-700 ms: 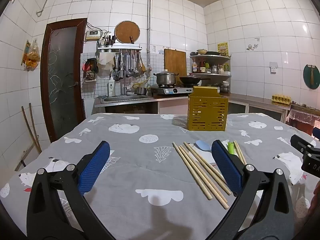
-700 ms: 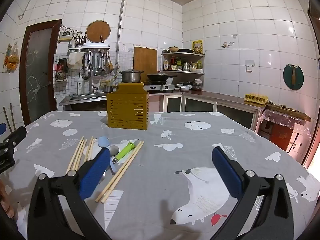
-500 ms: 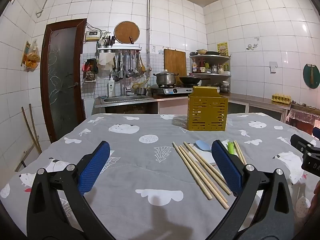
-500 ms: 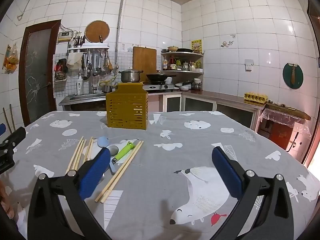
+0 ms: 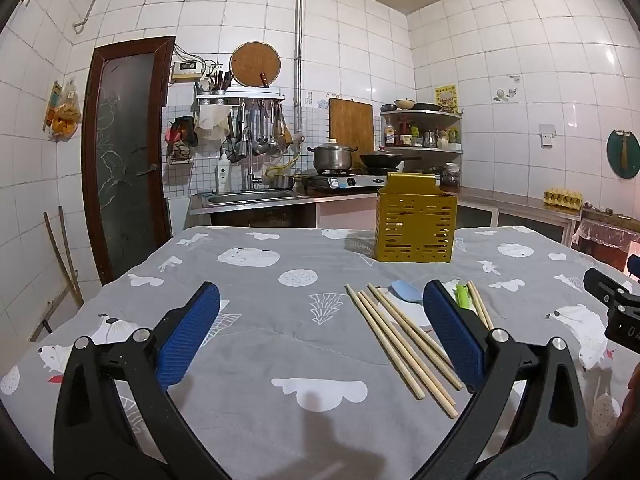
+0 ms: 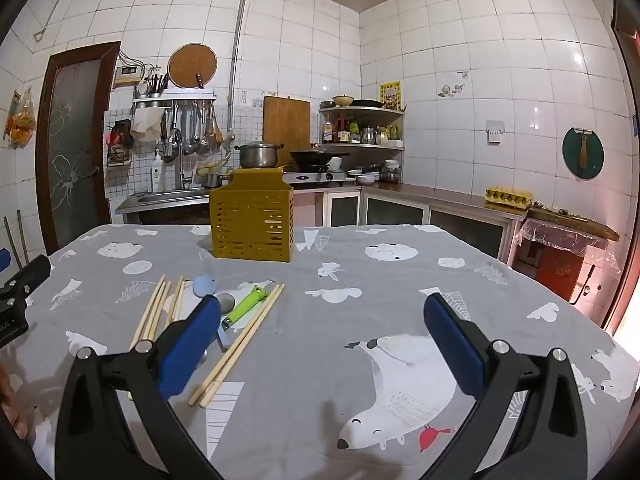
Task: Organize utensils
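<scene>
Utensils (image 6: 240,308) partly behind right tongs (image 6: 320,328)

A grey cloth printed with white bears, clouds and trees (image 5: 248,364) is covering the worktop, carrying a mustard-yellow slotted metal caddy (image 5: 415,224), pale wooden chopsticks (image 5: 400,340), a light-blue spoon (image 6: 203,285) and a lime-green-handled peeler (image 6: 246,305).

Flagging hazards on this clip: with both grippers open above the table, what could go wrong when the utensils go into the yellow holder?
1. The chopsticks lie bunched together, so a pinch may take several or scatter them.
2. The blue spoon and green-handled tool overlap; lifting one may drag the other.
3. The yellow holder stands loose on soft cloth and might tip if bumped.
</scene>
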`<state>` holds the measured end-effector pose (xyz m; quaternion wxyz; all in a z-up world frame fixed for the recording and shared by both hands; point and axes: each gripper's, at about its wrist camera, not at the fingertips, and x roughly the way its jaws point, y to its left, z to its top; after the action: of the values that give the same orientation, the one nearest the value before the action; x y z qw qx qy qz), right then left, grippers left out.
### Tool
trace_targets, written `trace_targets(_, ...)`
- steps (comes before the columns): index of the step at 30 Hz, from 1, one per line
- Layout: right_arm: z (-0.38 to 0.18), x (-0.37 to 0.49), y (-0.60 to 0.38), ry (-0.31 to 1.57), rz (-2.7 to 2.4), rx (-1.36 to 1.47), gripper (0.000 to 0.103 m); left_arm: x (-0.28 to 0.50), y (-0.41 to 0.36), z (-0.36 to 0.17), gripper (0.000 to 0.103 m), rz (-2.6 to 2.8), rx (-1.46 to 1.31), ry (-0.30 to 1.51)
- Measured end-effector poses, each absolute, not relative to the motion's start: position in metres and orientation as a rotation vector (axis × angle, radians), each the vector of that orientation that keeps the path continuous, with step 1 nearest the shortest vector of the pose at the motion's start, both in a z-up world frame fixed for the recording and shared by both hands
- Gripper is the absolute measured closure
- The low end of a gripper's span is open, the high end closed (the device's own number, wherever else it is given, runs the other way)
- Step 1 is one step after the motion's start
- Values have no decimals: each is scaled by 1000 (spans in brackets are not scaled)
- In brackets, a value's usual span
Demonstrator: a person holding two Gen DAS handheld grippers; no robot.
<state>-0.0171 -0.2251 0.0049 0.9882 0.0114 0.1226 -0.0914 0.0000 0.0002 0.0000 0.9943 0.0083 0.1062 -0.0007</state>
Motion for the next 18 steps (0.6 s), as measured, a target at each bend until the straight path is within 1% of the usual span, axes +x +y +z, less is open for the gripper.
trace_targets(18, 14, -22, -225, 232, -192, 22, 4, -2, 6, 3, 5, -1, 15, 213)
